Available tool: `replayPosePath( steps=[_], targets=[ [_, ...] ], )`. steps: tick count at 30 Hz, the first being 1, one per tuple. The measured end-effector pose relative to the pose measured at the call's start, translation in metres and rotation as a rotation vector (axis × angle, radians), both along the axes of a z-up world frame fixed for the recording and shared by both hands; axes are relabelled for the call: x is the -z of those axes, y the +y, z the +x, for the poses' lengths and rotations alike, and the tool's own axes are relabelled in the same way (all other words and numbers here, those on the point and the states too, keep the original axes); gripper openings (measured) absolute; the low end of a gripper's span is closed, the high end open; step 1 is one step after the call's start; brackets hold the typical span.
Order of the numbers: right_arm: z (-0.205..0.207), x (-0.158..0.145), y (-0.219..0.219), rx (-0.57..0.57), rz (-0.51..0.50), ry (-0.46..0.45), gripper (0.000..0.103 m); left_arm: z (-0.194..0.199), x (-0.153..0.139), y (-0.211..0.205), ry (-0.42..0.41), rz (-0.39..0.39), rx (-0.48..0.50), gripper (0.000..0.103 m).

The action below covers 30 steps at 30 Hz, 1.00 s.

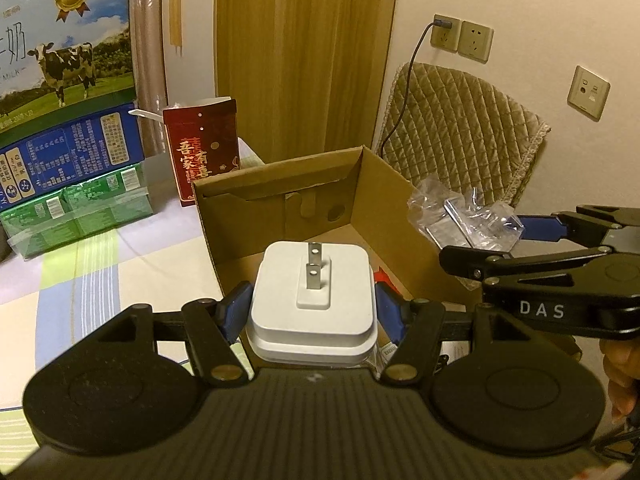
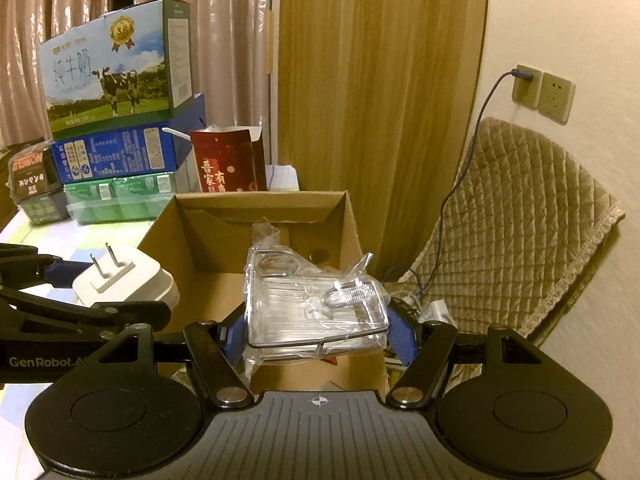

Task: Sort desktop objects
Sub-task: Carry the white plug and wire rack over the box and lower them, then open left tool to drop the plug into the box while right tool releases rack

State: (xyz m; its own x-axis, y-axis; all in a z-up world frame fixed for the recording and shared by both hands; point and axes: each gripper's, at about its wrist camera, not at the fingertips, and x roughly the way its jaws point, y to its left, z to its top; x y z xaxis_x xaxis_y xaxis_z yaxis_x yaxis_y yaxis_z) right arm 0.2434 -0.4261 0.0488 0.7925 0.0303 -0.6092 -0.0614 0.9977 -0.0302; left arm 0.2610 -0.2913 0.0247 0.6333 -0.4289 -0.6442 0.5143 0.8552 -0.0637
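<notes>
Currently, both items are lifted and neither has been released. My left gripper [image 1: 312, 312] is clamped on the white charger [image 1: 312, 304], blue pads pressed against its two sides. My right gripper [image 2: 316, 328] is clamped on the clear plastic packet [image 2: 316, 308] in the same manner. Both loads hang above the open cardboard box [image 1: 320, 188], which stands on the striped tablecloth [image 1: 80, 272]. The visible box floor appears mostly bare, though part of it is hidden, so I judge the sorting to be at an early stage. Remaining: lower and release each item.

Charger: square, white, rounded corners, two flat metal prongs pointing up and forward, no cable visible. Packet: transparent, crinkled film around a rigid clear piece; contents cannot be identified. Expect the film to slip or deform under pressure.
</notes>
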Motion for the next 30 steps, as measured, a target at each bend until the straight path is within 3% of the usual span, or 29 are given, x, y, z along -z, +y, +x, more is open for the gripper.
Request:
replayPosePath(
  steps=[11,25,28,30],
  targets=[
    [0.007,-0.001,0.001,0.008,-0.004,-0.002,0.067,0.018,0.001,-0.004,-0.014,-0.002,0.007,0.061],
    [0.012,0.001,0.007,-0.009,0.017,0.015,0.067,0.015,-0.013,0.027,-0.043,-0.002,-0.040,0.061],
    [0.024,0.004,0.011,-0.046,0.045,0.034,0.067,0.012,-0.015,0.032,-0.053,0.003,-0.053,0.069],
    [0.033,0.007,0.010,-0.072,0.084,0.050,0.079,0.009,-0.015,0.036,-0.049,0.004,-0.062,0.075]
  ],
)
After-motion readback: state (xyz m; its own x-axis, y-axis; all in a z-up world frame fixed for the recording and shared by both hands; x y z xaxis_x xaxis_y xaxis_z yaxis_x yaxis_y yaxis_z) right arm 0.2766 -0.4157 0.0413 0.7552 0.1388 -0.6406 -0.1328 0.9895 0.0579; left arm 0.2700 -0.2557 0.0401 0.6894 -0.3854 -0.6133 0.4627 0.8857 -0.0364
